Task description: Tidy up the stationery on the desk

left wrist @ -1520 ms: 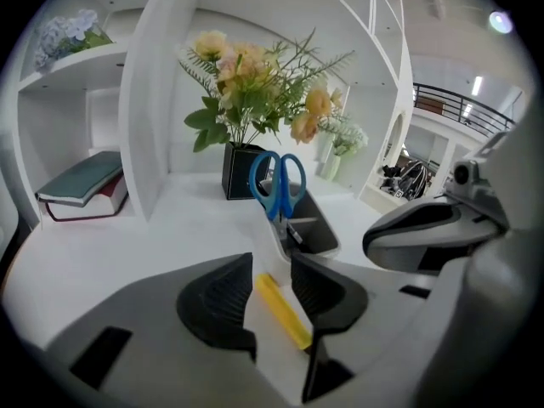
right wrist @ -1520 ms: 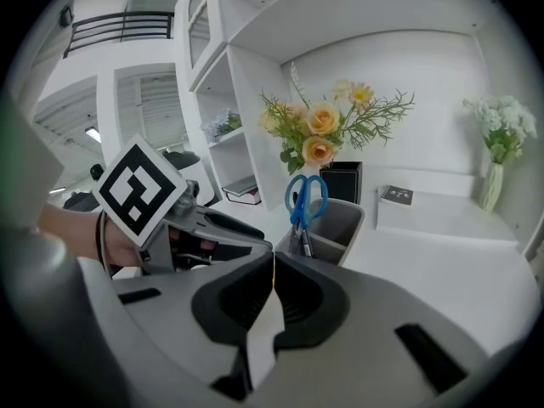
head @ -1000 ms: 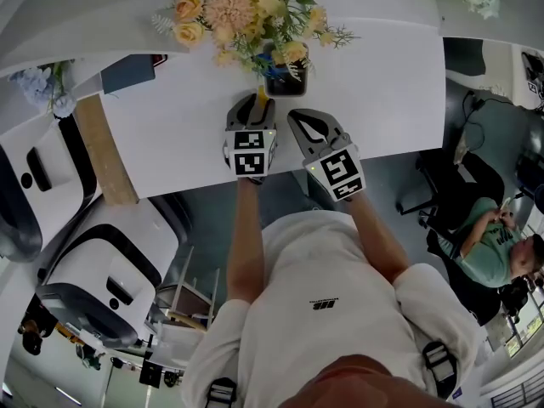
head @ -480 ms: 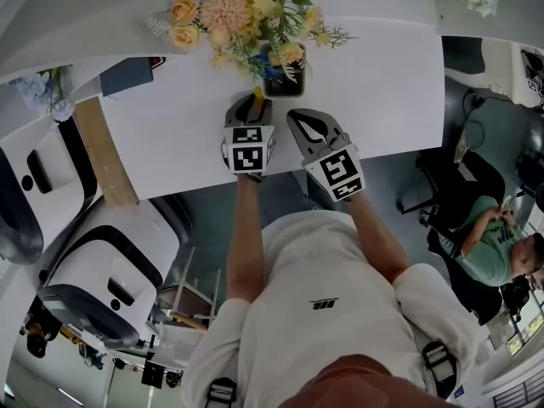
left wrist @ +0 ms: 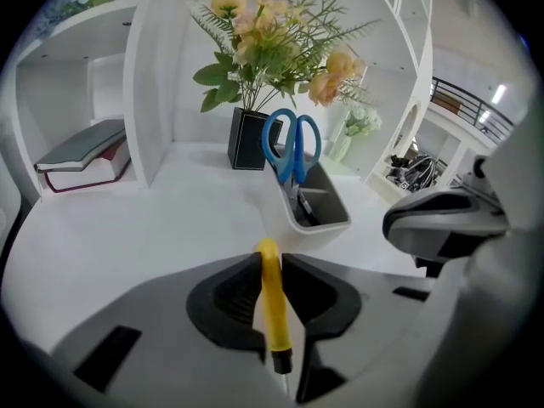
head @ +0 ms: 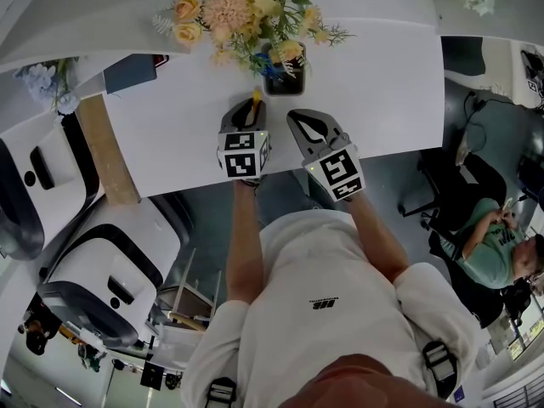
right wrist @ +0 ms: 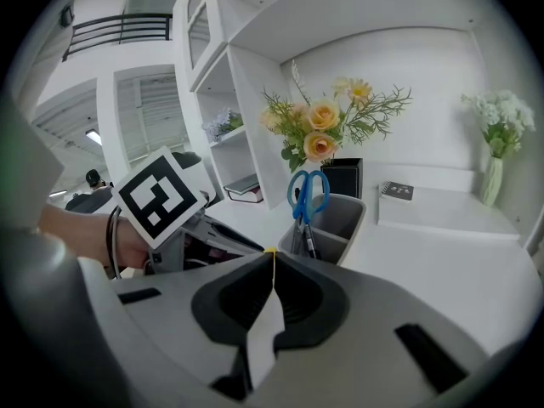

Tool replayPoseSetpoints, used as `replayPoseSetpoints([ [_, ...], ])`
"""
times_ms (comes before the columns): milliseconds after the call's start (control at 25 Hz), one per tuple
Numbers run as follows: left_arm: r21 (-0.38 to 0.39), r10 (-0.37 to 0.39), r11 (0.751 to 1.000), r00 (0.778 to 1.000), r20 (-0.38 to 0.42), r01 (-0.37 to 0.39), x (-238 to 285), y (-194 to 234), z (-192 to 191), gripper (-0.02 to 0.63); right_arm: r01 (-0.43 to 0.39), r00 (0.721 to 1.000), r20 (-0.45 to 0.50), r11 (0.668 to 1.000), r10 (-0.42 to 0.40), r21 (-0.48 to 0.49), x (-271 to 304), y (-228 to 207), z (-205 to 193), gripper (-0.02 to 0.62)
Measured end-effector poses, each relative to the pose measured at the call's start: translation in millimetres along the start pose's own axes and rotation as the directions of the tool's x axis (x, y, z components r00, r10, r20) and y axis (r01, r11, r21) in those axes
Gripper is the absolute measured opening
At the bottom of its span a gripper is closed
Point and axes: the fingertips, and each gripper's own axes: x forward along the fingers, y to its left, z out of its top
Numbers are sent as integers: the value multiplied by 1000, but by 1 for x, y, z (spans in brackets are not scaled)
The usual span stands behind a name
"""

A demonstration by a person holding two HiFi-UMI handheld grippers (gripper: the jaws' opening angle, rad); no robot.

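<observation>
Left gripper [head: 252, 107], jaws pinching a yellow pen [left wrist: 271, 311], has edged left; right gripper [right wrist: 273, 258] jaws pressed together.

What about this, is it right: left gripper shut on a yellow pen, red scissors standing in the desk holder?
The scissors are blue, not red; the left gripper view shows it. The left gripper is shut on the yellow pen, and the scissors stand in the holder on the desk.

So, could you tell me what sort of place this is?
Most likely an office: a white desk with a desk organiser holding blue scissors, books shelved beside it, and a seated person off to one side.
</observation>
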Motion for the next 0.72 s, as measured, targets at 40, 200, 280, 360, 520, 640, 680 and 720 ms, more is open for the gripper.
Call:
replayPoseSetpoints([
  [40, 1, 0, 1000, 1000, 9, 0, -4, -1, 3, 0, -1, 1000, 1, 1000, 1, -1, -1, 0, 0, -3],
  [200, 2, -1, 1000, 999, 55, 1, -21, -2, 17, 0, -4, 1000, 7, 1000, 4, -6, -3, 3, 3, -3],
  [280, 0, -1, 1000, 997, 79, 1, -30, -3, 25, 0, -6, 1000, 11, 1000, 6, -9, -3, 4, 5, -3],
  [360, -1, -3, 1000, 994, 105, 3, -37, -3, 33, 0, -6, 1000, 16, 1000, 7, -12, -4, 4, 8, -3],
  [520, 5, -12, 1000, 987, 163, 11, -51, -4, 49, 0, -5, 1000, 26, 1000, 5, -16, -5, 4, 13, -3],
  [640, 8, -21, 1000, 979, 203, 20, -59, -6, 61, 0, -1, 1000, 26, 1000, 2, -18, -6, 3, 15, -3],
  [680, 9, -25, 1000, 976, 217, 23, -63, -8, 66, 0, 1, 1000, 27, 1000, 0, -18, -7, 2, 15, -3],
  [720, 11, -30, 1000, 972, 233, 28, -66, -9, 72, 0, 2, 1000, 28, 1000, -1, -18, -8, 2, 16, -3],
])
